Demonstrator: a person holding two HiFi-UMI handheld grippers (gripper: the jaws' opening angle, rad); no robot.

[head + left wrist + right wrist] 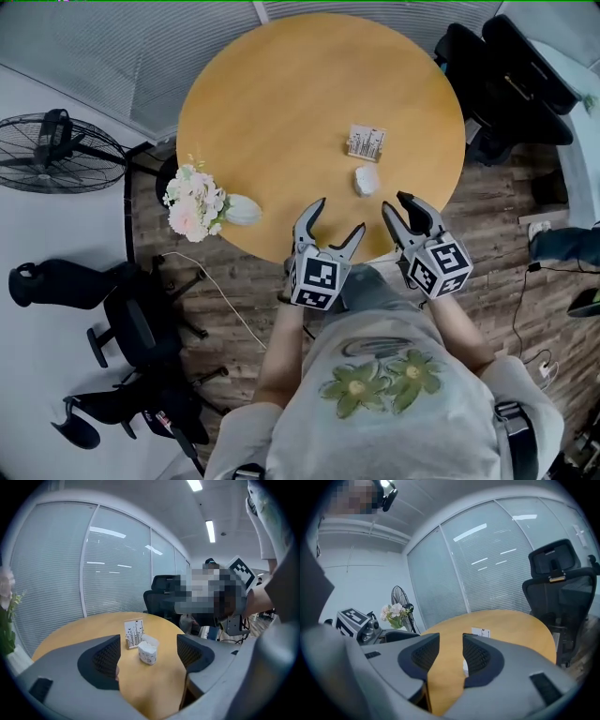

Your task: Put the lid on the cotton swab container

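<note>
On the round wooden table (281,103) stands a small white patterned tub (367,180), which looks like the cotton swab container (147,652); a translucent piece shows at its top. Just behind it stands a flat upright box with dark stick-like marks (366,142) (134,633). Which piece is the lid I cannot tell. My left gripper (339,216) (149,644) hovers over the table's near edge, open, with the tub ahead between its jaws and untouched. My right gripper (396,203) (451,641) is beside it, its jaws a narrow gap apart and empty; a sliver of the tub (465,666) shows past its right jaw.
A bunch of pale flowers in a white vase (202,206) lies at the table's left edge. A floor fan (52,150) and black office chairs (131,319) stand at the left, more black chairs (511,75) at the right. A cable runs across the floor.
</note>
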